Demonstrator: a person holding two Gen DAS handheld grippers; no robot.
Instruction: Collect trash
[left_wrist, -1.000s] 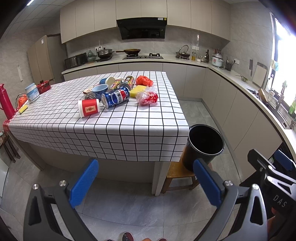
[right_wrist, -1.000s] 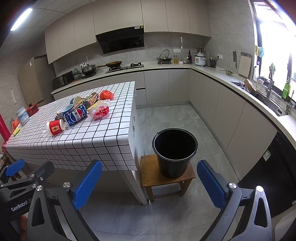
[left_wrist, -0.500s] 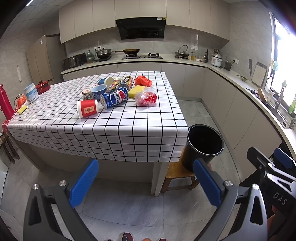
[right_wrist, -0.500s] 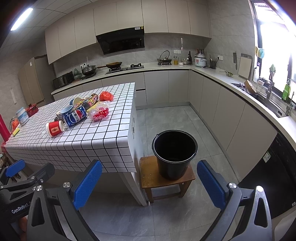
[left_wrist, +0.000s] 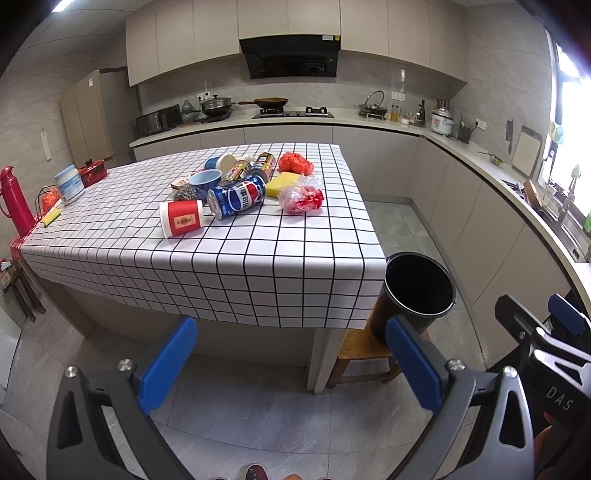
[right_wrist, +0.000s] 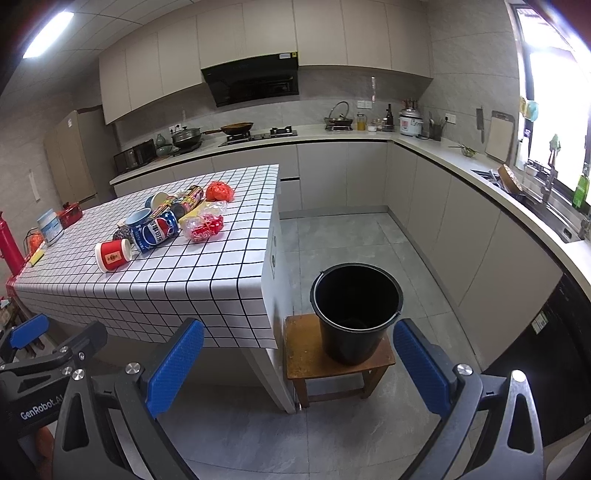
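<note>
Beside the bench (left_wrist: 258, 254), on a wooden stool (right_wrist: 306, 354) at its corner, stands the empty black bucket (right_wrist: 356, 314). Both my left fingers (left_wrist: 291, 363) and right fingers (right_wrist: 299, 363) are spread wide, grasping nothing, short of the bench's near edge. The trash lies in a heap toward the far end from the bucket: a Pepsi can (left_wrist: 238, 197) on its side, a red paper cup (left_wrist: 181, 218) touching it, a crinkled red-and-clear wrapper (left_wrist: 301, 195) nearby. I judge the cup the easiest first grab; I should close across its body, gently.
</note>
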